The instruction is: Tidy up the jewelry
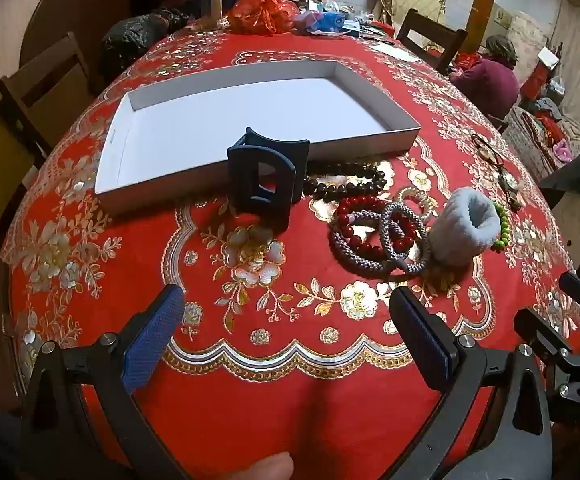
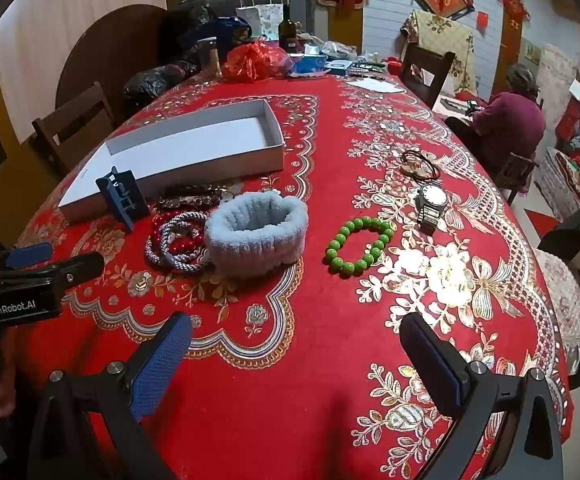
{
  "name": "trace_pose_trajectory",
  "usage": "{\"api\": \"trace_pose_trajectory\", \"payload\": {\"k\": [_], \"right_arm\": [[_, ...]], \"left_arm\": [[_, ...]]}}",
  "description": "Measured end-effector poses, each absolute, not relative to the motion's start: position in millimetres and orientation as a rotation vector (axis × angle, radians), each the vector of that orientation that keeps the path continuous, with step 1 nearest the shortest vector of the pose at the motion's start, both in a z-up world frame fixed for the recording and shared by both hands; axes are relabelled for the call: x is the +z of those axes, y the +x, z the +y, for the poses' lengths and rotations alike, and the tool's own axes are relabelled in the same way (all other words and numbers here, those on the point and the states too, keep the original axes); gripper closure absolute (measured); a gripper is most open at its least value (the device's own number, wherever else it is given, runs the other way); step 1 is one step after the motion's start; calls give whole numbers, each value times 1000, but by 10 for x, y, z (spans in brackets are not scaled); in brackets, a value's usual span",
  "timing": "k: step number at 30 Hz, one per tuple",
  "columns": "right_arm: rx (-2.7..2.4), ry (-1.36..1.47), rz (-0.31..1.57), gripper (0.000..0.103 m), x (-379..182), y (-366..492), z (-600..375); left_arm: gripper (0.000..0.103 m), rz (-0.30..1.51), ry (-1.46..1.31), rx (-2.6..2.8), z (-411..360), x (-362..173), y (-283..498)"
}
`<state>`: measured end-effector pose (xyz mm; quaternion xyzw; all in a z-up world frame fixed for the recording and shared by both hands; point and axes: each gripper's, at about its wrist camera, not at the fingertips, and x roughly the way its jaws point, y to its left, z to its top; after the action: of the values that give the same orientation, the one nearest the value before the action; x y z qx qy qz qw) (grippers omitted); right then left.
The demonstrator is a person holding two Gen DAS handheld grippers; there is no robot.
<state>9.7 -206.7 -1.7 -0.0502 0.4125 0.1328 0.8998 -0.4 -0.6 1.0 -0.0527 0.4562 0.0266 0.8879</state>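
A shallow white box (image 1: 370, 138) (image 2: 209, 160) lies open and empty on the red tablecloth. A dark blue hair claw (image 1: 265, 184) (image 2: 123, 200) stands at its near edge. Beside it lie dark beads (image 1: 346, 184), red beads and grey rope bracelets (image 1: 374, 236) (image 2: 173, 244), and a fluffy light blue band (image 1: 464, 228) (image 2: 255, 232). A green bead bracelet (image 2: 360, 246), a metal watch (image 2: 432, 200) and a dark cord piece (image 2: 420, 164) lie to the right. My left gripper (image 1: 285, 320) and right gripper (image 2: 296, 348) are open and empty, hovering short of the items.
Bags, a bottle and clutter (image 2: 257, 56) crowd the table's far end. Wooden chairs (image 1: 41, 92) (image 2: 426, 68) stand around the table. A person in purple (image 2: 506, 128) sits at the right. The left gripper's body (image 2: 17, 280) shows at the left edge of the right wrist view.
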Motion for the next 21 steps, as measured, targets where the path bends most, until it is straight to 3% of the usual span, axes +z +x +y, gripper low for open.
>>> {"api": "trace_pose_trajectory", "payload": {"k": [21], "right_arm": [[302, -99, 849, 0, -4, 61, -2040]], "left_arm": [[1, 959, -104, 77, 12, -38, 9]]}}
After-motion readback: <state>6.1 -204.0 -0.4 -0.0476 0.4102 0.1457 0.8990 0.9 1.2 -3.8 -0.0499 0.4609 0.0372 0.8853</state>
